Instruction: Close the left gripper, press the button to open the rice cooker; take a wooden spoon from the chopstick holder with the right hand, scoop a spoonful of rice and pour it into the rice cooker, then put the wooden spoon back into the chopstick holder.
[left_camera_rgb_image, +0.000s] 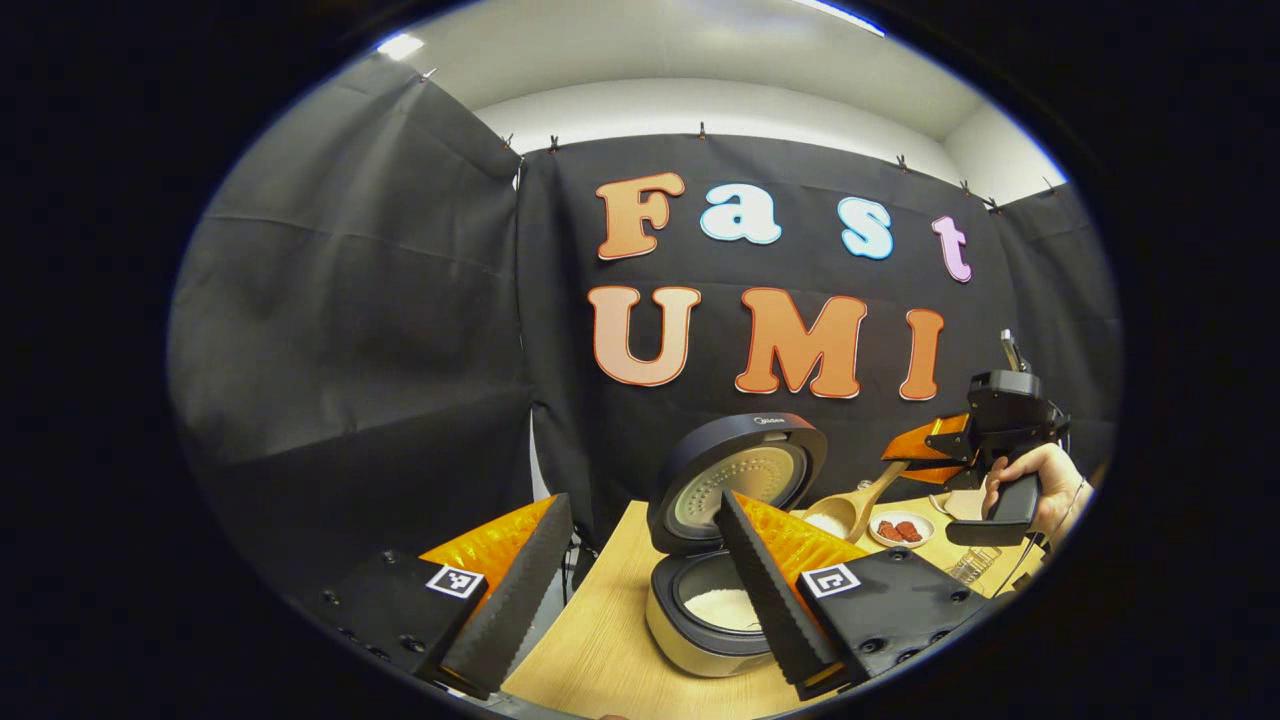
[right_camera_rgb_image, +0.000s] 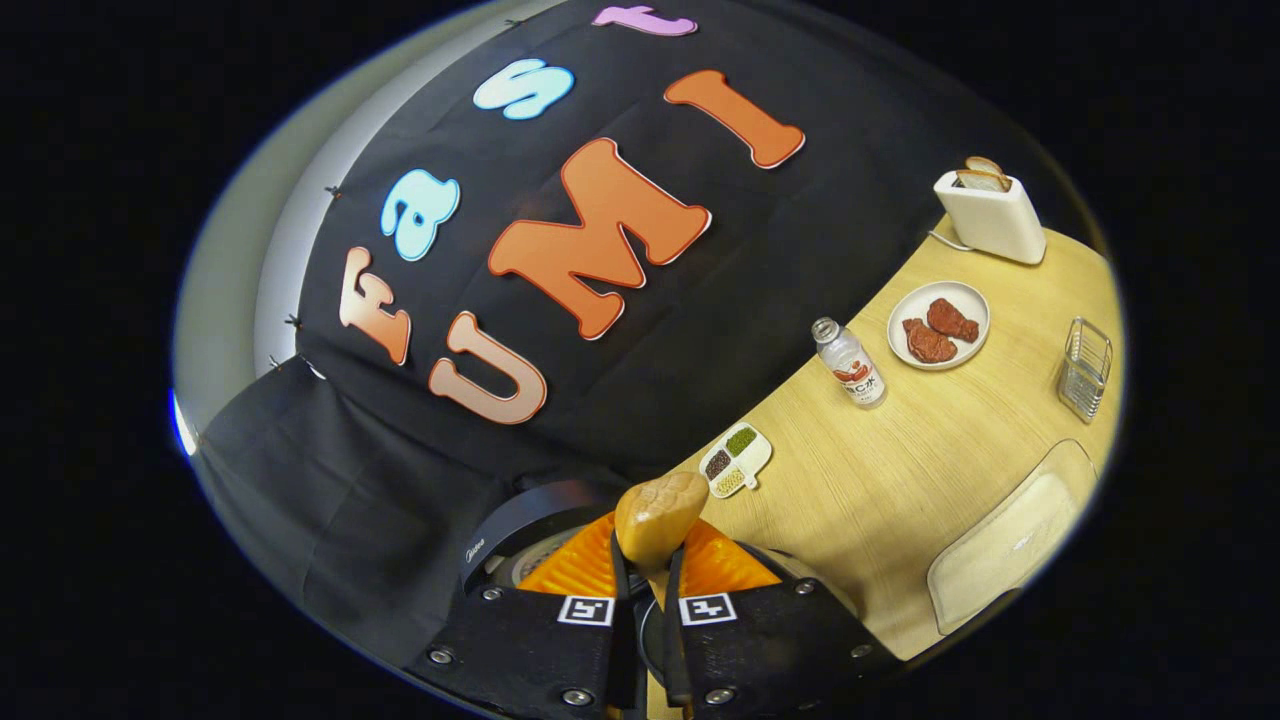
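Open rice cooker (left_camera_rgb_image: 700, 600), seemingly rice inside

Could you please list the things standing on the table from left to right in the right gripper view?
Sectioned dish of grains → bottle → plate of meat → toaster → wire chopstick holder.

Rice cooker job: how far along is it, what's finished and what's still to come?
Done: the rice cooker stands open, lid up, with rice in its pot. In hand: the right gripper is shut on the wooden spoon, which carries rice beside the raised lid, seemingly about to tip. The left gripper is open, holding nothing. Left: pour, then return the spoon to the wire chopstick holder on the table.
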